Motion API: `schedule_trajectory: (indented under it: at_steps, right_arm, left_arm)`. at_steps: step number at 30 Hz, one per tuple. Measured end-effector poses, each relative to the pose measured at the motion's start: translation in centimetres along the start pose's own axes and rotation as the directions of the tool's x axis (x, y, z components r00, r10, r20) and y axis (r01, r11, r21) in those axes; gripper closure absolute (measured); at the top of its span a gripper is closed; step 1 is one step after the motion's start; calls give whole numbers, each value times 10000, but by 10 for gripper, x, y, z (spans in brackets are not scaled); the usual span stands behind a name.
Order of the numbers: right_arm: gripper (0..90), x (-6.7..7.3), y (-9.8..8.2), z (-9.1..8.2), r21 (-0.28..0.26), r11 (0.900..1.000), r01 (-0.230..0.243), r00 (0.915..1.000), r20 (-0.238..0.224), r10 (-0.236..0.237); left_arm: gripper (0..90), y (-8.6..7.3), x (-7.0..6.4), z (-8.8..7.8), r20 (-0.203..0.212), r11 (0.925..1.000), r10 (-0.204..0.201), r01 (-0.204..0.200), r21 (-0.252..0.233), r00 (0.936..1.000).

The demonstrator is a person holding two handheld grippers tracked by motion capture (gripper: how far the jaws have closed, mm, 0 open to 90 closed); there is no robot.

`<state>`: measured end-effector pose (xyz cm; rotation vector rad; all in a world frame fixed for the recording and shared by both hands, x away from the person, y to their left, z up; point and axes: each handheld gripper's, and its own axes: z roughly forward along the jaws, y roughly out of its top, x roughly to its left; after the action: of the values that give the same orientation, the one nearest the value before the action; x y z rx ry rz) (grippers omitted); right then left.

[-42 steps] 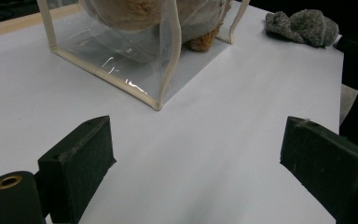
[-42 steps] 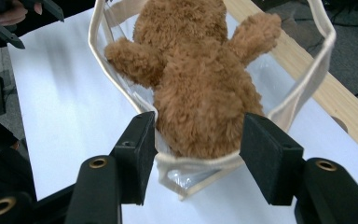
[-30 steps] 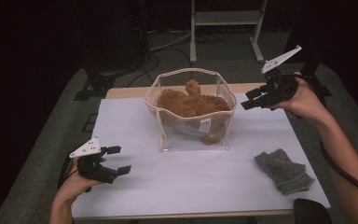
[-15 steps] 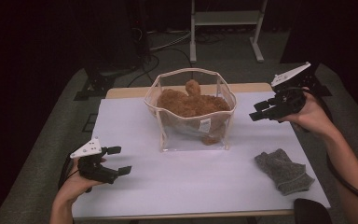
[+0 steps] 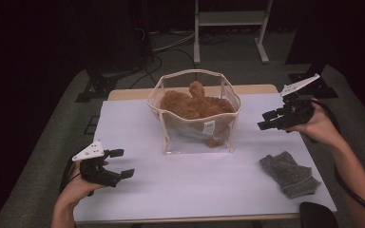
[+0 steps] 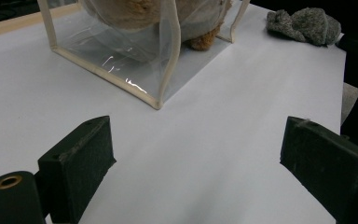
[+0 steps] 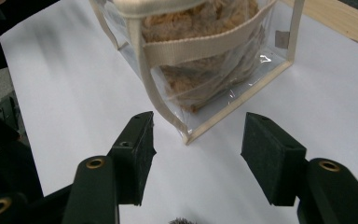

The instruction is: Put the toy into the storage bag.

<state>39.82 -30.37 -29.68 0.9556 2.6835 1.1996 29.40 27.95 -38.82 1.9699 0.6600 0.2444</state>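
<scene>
Here the clear bag (image 5: 197, 135) holds a brown plush toy (image 5: 190, 103) — both grippers' fingers wide, empty.

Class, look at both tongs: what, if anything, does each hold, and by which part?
Nothing is held. The left tongs stand open over bare table; the right tongs stand open, apart from the clear bag with the plush toy.

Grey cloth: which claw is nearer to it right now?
Right. The right claw hovers just behind the grey cloth; the left claw is far across the table.
</scene>
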Motion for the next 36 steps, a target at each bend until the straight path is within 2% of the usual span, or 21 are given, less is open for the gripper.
schedule_trajectory:
  at_steps: [22,36]
  right_arm:
    - [408,-7,-42,16,44,9977,-669,9976,-183,670]
    - [400,-10,-66,23,-152,9940,-1083,9938,-282,1079]
  left_arm:
    - [85,0,-1,3,55,10000,15,-15,63,10000]
    - [85,-1,-1,6,83,9999,0,-1,142,10000]
